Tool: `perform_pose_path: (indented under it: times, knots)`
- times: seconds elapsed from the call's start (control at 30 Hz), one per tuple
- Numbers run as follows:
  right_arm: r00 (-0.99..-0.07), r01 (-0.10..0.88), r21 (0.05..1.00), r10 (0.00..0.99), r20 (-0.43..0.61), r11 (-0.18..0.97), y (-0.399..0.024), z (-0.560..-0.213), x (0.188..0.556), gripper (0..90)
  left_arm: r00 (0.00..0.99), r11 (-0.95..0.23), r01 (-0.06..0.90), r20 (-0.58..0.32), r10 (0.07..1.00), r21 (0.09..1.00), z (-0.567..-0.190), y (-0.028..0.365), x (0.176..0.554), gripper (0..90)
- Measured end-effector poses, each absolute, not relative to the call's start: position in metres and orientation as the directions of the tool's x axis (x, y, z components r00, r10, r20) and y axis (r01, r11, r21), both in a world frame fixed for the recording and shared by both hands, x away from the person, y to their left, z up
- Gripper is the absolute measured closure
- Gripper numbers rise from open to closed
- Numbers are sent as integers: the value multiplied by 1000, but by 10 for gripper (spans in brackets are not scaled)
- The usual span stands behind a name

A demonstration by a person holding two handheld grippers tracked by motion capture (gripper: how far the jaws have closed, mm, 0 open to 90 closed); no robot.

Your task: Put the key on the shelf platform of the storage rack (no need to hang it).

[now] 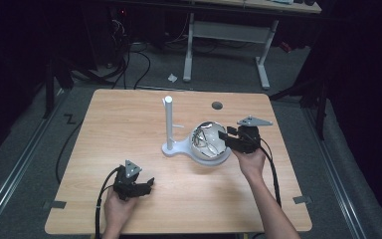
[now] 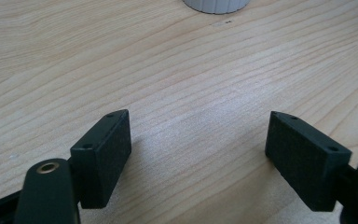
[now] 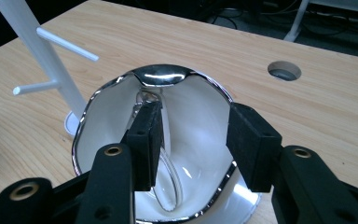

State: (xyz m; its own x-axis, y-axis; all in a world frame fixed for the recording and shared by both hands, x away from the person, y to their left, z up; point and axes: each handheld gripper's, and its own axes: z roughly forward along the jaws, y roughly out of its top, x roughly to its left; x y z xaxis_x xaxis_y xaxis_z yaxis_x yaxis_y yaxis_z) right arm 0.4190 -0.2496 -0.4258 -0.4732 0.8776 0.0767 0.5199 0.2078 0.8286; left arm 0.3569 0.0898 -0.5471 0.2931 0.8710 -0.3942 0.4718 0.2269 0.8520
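**Right gripper at the chrome-rimmed bowl**

Right gripper (image 3: 193, 144): fingers moderately apart above the white bowl (image 1: 210, 144), which sits mid-tabletop (image 1: 129, 114) beside the white peg stand (image 1: 169, 124). Left gripper (image 2: 198, 154): fingers wide, over bare wood.

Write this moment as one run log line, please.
left hand-held gripper: open, above table | right hand-held gripper: open over white bowl | stand: upright

Surface (image 1: 129, 114): light wood-grain top, rounded corners, standing on grey floor.
Cable hole (image 1: 217, 105): round, dark, near the far edge.
White stand (image 1: 169, 127): upright post with side pegs, base flat on the surface.
Bowl (image 1: 206, 144): white inside, chrome rim, beside the stand's base.
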Motion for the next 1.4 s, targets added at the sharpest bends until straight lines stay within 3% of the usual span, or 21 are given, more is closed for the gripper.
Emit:
perform_pose_path:
  times: [0.5,1.4]
  knots:
    - [-463,492,846,885,55,205,-267,-412,403,531,293,227,472,-395,871,852,-547,90,357,231]
    - [-407,520,846,905,123,119,-311,-414,374,534,293,228,472,-395,871,852,-547,90,357,230]
